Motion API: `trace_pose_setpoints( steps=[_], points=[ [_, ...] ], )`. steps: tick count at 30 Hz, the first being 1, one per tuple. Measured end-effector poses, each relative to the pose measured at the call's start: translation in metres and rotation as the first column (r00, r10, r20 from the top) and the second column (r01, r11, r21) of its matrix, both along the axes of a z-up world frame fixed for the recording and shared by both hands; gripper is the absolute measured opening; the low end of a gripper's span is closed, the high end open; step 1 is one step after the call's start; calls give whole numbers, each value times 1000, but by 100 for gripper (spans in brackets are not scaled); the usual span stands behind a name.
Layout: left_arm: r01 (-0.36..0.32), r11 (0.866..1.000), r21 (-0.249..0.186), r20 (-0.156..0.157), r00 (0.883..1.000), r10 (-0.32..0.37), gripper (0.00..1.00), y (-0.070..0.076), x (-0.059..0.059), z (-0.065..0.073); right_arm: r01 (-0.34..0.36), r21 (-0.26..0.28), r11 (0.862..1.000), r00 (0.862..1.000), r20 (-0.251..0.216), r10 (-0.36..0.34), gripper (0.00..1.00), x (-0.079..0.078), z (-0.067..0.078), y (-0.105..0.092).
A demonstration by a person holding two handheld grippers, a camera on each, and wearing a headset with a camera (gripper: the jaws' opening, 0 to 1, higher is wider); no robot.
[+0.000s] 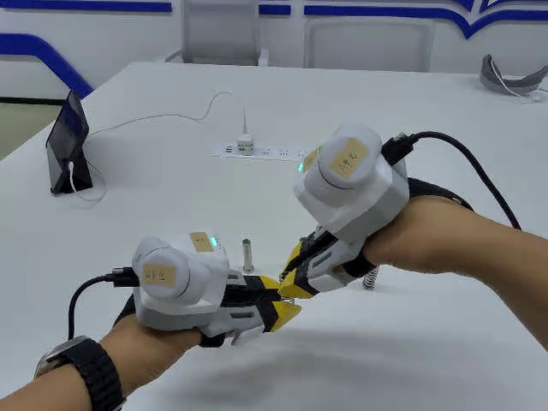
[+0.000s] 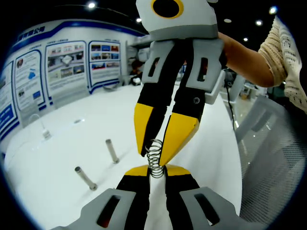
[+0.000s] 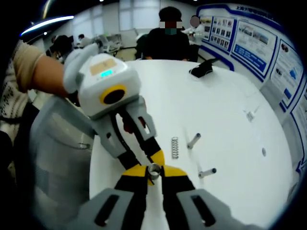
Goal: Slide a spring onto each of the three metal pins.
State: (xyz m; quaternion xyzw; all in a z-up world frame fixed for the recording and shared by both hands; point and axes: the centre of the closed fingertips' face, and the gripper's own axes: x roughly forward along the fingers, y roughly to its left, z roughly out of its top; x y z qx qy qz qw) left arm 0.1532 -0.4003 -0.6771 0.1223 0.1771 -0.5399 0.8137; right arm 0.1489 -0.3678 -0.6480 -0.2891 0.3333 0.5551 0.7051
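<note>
My two grippers meet tip to tip just above the white table [image 1: 411, 342]. A short metal spring [image 2: 154, 157] runs between them. My left gripper [image 2: 151, 171] is shut on its lower end, and my right gripper [image 2: 154, 154] reaches down from above, closed on its upper coils. From the right gripper [image 3: 152, 172] view the spring [image 3: 153, 168] shows end-on at the tips, where the left gripper [image 3: 154, 160] comes in. Two metal pins [image 2: 112, 150] [image 2: 85, 178] stand on the table behind. Another spring [image 3: 174, 147] lies by the pins [image 3: 194, 141].
One pin [image 1: 247, 255] stands upright just behind the grippers, and a loose spring [image 1: 370, 276] lies under the right hand. Farther back are a power strip [image 1: 257, 152] with a cable and a propped dark screen [image 1: 67, 141]. A person [image 3: 170, 33] sits at the table's end.
</note>
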Motion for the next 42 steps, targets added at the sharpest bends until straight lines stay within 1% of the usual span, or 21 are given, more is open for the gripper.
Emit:
trace_pose_setpoints(
  steps=[5,7,12,19,27,29,34,37,40,42],
  points=[
    [0,1000,10,13,1000,0,12,1,0,-1,6,2,1000,1000,0,-6,12,2,0,0],
    [1,1000,10,6,1000,-1,16,1,-1,-1,12,-4,1000,1000,8,-12,12,3,0,-1],
    [1,1000,14,10,1000,-1,20,4,0,-1,23,-10,1000,1000,10,-23,12,6,-1,-6],
    [-40,999,-18,7,999,40,27,17,5,8,46,-1,999,999,11,-46,12,11,2,-10],
    [-76,996,-36,14,997,77,34,31,7,15,71,10,997,997,11,-71,12,17,5,-16],
    [-91,995,-46,17,996,92,36,36,8,17,80,15,997,997,12,-80,12,19,6,-18],
    [-135,988,-72,12,991,137,44,48,9,20,102,26,994,995,17,-102,12,25,9,-23],
    [-166,983,-79,11,986,167,46,57,10,20,114,33,993,993,21,-115,12,27,11,-25],
    [-203,974,-98,2,979,205,49,67,11,21,124,42,991,992,26,-125,12,31,14,-26],
    [-212,972,-99,2,977,213,50,70,9,21,127,46,991,991,30,-129,12,32,15,-27]
  ],
)
